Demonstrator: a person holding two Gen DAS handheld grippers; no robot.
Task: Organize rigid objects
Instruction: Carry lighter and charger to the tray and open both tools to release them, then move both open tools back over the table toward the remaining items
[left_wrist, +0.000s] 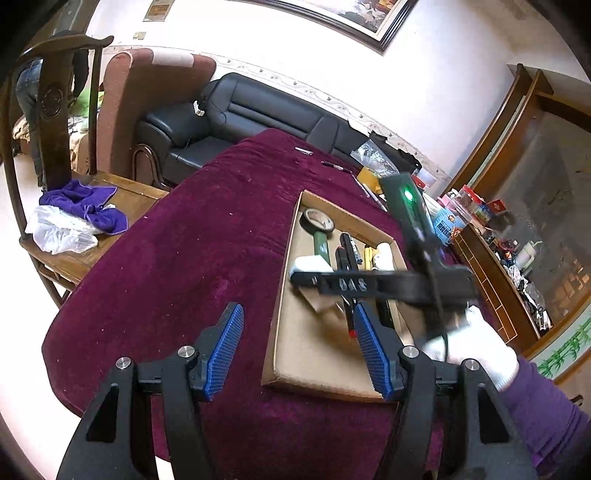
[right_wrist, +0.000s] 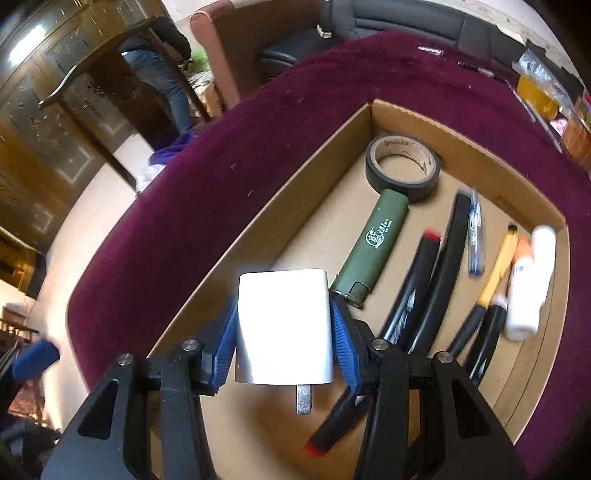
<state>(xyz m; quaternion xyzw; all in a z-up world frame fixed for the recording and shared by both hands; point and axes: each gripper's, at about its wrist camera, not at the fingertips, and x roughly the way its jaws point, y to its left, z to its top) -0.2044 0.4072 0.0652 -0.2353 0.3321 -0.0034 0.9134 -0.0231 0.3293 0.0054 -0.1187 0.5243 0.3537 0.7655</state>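
Note:
My right gripper (right_wrist: 284, 325) is shut on a white plug charger (right_wrist: 284, 325) and holds it over the near left part of a shallow cardboard tray (right_wrist: 417, 116). In the tray lie a black tape roll (right_wrist: 402, 166), a green lighter (right_wrist: 373, 247), several black markers (right_wrist: 439, 273), a blue pen (right_wrist: 474, 236), a yellow pen (right_wrist: 498, 266) and a white bottle (right_wrist: 530, 284). My left gripper (left_wrist: 299, 347) is open and empty above the tray's near left edge (left_wrist: 280, 306). The right gripper (left_wrist: 369, 284) with the charger (left_wrist: 310, 264) crosses the left wrist view.
The tray sits on a table with a dark red velvet cloth (left_wrist: 184, 258). Pens (left_wrist: 338, 166), packets and boxes (left_wrist: 458, 210) crowd the far right. A wooden chair with a purple cloth (left_wrist: 85, 206) stands left. A black sofa (left_wrist: 240, 114) is behind.

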